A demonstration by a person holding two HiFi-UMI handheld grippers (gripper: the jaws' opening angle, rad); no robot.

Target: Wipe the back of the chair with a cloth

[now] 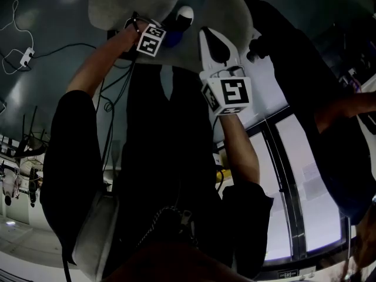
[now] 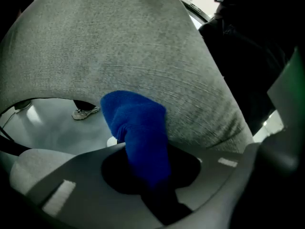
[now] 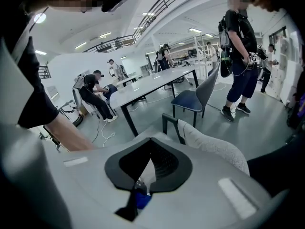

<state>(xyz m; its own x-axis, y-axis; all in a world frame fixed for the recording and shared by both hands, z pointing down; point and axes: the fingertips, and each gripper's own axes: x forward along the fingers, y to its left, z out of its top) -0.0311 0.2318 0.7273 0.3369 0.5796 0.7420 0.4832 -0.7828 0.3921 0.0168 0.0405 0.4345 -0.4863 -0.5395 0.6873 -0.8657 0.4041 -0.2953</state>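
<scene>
Blue cloth (image 2: 136,128): a bunched wad at the centre of the left gripper view, clamped between the jaws. Its upper end is pressed against grey fabric.
Left gripper (image 2: 148,173): jaws closed on the cloth. In the head view it sits at the upper centre-left on a raised arm, with its marker cube facing the camera.
Chair back (image 2: 133,46): grey woven upholstery that fills the upper half of the left gripper view. In the head view it runs along the top edge, and in the right gripper view its rounded edge shows at lower right.
Right gripper (image 3: 150,142): the jaw tips meet, with only a thin wedge of light below them, and nothing is gripped. In the head view it is just right of the left gripper, pointing up toward the chair back.
Right gripper and chair: I cannot tell whether they touch.
Blue speck at the base of the right jaws: too small to identify.
Long table (image 3: 152,82): pale top on dark legs, in the middle of the right gripper view.
Dark chair (image 3: 195,99): at the table's near right corner.
Standing person (image 3: 240,46): upper right of the right gripper view.
Crouching person (image 3: 93,93): at the table's far left end.
Shoe (image 2: 85,112): on the floor under the chair back's lower edge, left of the cloth.
White cable (image 1: 17,51): on the floor at the upper left of the head view.
</scene>
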